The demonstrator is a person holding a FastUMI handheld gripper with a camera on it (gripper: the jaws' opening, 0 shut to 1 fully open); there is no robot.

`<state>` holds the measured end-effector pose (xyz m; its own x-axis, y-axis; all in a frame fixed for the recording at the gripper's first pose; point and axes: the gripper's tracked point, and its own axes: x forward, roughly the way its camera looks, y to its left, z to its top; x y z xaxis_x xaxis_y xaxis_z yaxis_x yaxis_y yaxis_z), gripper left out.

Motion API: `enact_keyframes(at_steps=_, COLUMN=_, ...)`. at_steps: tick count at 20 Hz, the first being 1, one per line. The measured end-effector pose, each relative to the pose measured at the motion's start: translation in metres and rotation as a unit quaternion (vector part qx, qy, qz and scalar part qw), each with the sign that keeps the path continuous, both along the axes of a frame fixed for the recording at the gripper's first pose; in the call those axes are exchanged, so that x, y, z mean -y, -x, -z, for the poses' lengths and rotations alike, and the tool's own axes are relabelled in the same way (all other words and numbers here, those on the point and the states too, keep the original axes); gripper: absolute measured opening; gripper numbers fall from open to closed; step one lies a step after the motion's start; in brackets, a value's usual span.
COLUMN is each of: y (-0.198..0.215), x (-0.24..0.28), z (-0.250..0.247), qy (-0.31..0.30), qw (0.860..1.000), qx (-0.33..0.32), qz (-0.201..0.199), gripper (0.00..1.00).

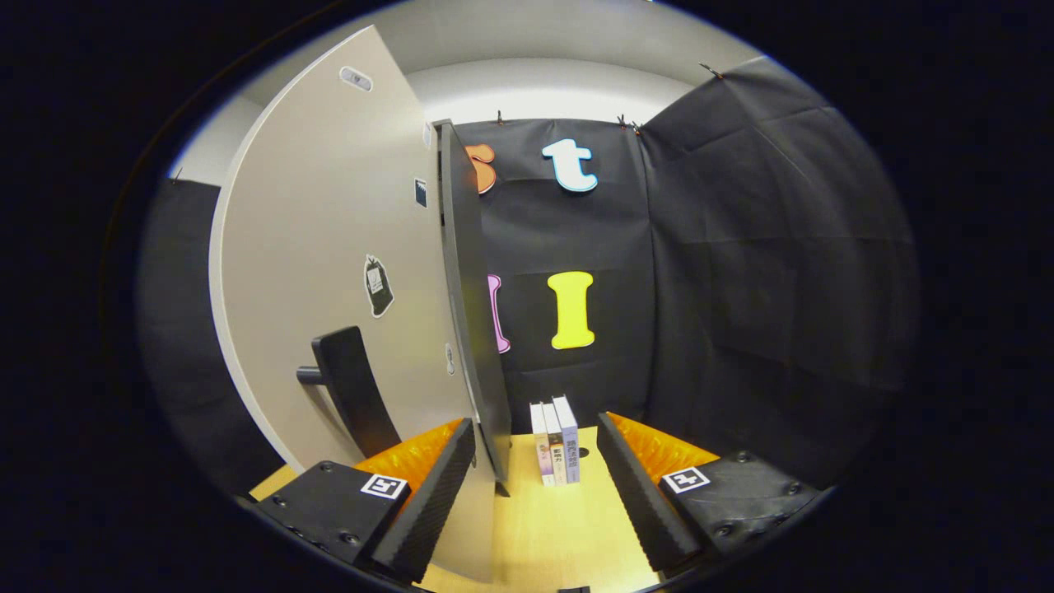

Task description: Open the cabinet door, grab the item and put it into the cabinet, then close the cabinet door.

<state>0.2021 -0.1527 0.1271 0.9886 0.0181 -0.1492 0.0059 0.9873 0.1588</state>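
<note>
- As we look along the gripper, we find its fingers spread wide and holding nothing, with bare tabletop between them.
- Just ahead of the left finger stands the cabinet door, swung out so that we see its pale face at an angle and its dark free edge rising between the two fingers' lines; that edge sits just beside the left finger, though we cannot tell whether they touch.
- On the door's face, the dark handle juts out on a short stem, a little beyond the left finger and untouched by it.
- Beyond the fingers, roughly midway between them, the item, a small set of books, stands upright on the table, just right of the door's edge and in front of the booth's cloth wall.
- We judge the first step done or nearly so: the door stands open. What we cannot make out is the cabinet's inside, hidden behind the door.
- Left to do, as we read it: grasp the books, carry them into the cabinet, then shut the door.
</note>
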Motion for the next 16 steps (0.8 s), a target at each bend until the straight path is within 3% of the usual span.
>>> enact_keyframes(at_steps=6, y=0.006, x=-0.019, z=0.002, qy=-0.001, qw=1.0, qx=-0.015, qz=0.021, gripper=0.91)
enact_keyframes(at_steps=16, y=0.015, x=-0.16, z=0.002, qy=-0.007, qw=1.0, qx=-0.02, qz=-0.005, gripper=0.91)
